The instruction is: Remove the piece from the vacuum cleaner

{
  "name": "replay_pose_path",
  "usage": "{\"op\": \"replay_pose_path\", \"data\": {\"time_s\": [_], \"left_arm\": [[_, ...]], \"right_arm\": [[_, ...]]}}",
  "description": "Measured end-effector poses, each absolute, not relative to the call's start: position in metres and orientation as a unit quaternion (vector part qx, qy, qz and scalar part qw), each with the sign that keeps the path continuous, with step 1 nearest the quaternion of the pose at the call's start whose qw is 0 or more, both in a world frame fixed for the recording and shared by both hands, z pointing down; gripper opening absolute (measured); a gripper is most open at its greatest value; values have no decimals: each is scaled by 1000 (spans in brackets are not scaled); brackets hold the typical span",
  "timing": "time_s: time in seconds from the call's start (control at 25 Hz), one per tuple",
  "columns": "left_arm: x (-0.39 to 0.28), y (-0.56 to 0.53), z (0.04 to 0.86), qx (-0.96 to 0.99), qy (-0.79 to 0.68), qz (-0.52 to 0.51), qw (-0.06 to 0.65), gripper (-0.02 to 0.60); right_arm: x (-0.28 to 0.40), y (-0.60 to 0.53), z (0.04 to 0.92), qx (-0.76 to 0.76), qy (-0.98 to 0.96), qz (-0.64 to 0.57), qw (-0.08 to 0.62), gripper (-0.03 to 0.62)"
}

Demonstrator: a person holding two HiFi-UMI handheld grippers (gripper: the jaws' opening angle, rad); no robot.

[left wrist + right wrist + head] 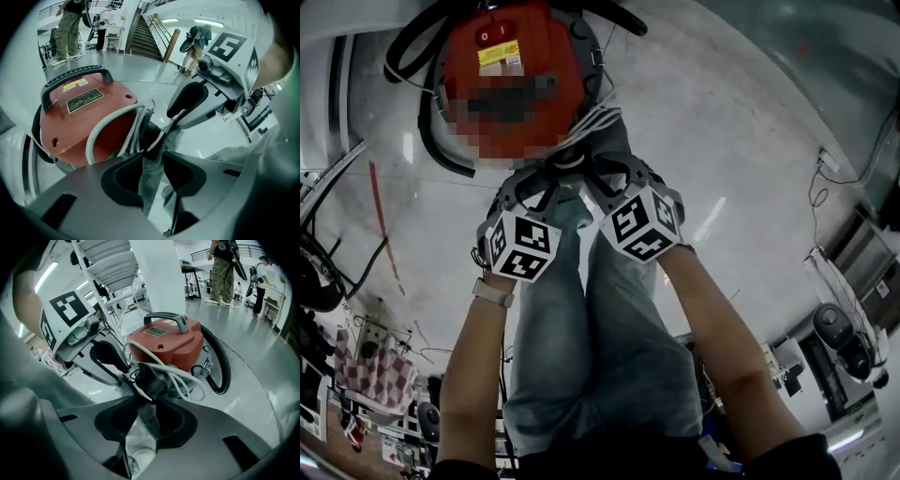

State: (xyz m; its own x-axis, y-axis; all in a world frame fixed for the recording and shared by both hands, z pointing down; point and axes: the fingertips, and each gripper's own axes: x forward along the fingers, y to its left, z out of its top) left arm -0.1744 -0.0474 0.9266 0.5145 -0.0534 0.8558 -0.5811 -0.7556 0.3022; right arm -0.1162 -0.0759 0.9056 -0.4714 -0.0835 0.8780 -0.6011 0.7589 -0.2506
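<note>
The left forearm [476,370] and right forearm [724,349] reach forward, bare, and converge. The left gripper [152,157] and right gripper [143,401] sit side by side, tips angled toward each other. Each pair of jaws stands slightly apart, with a narrow gap between the pads.

The vacuum cleaner [164,345] is being seen as glossy red plastic. Its hose [224,366] is being shown ribbed, the floor [262,362] polished.
</note>
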Motion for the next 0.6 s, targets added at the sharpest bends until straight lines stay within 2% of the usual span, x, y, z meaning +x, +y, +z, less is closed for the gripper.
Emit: {"op": "replay_pose_path", "data": {"time_s": [0.12,0.28,0.44,0.6], "left_arm": [[-170,-48,931,823,-186,454,286,129],[-163,-51,939,829,-167,467,259,118],[-158,-51,943,832,-152,475,243,107],[-157,-50,941,836,-146,457,266,106]], "right_arm": [[-120,-75,906,190,-821,252,476,127],[-126,-71,915,159,-828,214,493,87],[-129,-69,921,138,-830,193,505,87],[-130,-70,919,125,-833,184,507,87]]}}
